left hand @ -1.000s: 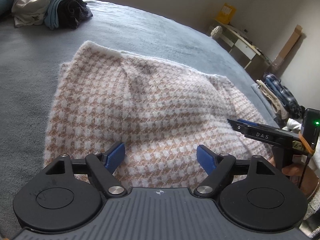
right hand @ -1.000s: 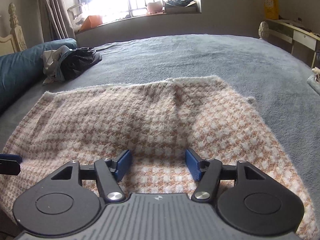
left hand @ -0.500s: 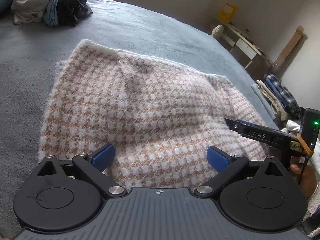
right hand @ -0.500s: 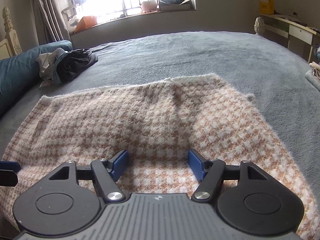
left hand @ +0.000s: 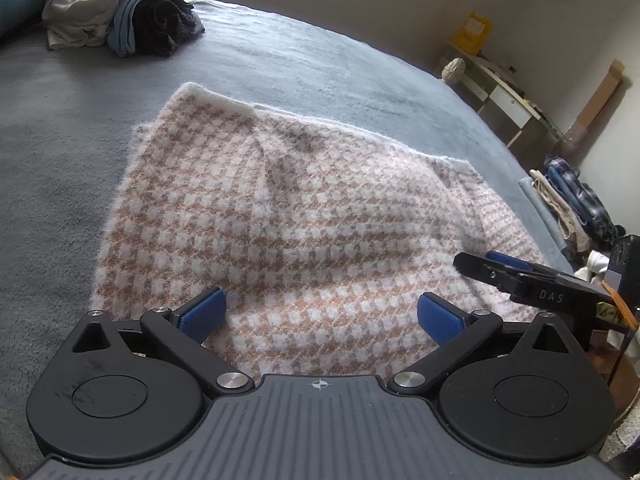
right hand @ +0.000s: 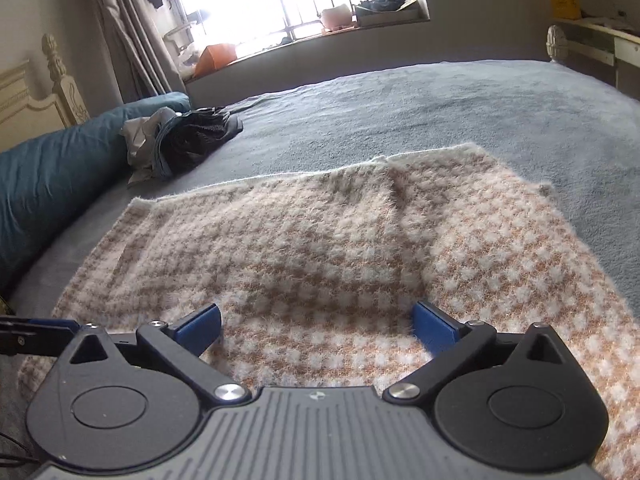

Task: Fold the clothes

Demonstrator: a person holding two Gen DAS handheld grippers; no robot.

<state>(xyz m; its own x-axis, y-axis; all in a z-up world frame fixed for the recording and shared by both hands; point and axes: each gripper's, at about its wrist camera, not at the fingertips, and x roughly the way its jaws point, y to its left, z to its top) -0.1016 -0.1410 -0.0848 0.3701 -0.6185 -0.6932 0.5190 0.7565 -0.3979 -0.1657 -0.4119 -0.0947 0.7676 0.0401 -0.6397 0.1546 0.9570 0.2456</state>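
Note:
A tan-and-white houndstooth knit garment point(left hand: 300, 208) point(right hand: 320, 248) lies folded flat on the grey bedcover point(left hand: 60, 168) point(right hand: 480, 104). My left gripper point(left hand: 320, 308) hovers over its near edge with its blue pads wide apart and only cloth below them. My right gripper point(right hand: 318, 320) stands over the near edge further right; its jaws are opening, and the fuzzy cloth lies between the pads without being pinched. In the left wrist view the right gripper's fingers point(left hand: 516, 272) show at the right. The left gripper's fingertip point(right hand: 40, 326) pokes in at the left of the right wrist view.
A pile of loose clothes point(left hand: 120, 20) point(right hand: 184, 136) lies at the far side of the bed beside a blue pillow point(right hand: 48, 168). A desk point(left hand: 500, 84) and a heap of fabric point(left hand: 572, 208) stand off the bed's right side. A window ledge point(right hand: 320, 36) runs behind.
Both grippers' pads have spread much wider over the garment, the left first and the right in the last half second. Neither hand has shifted, and the garment lies as before.

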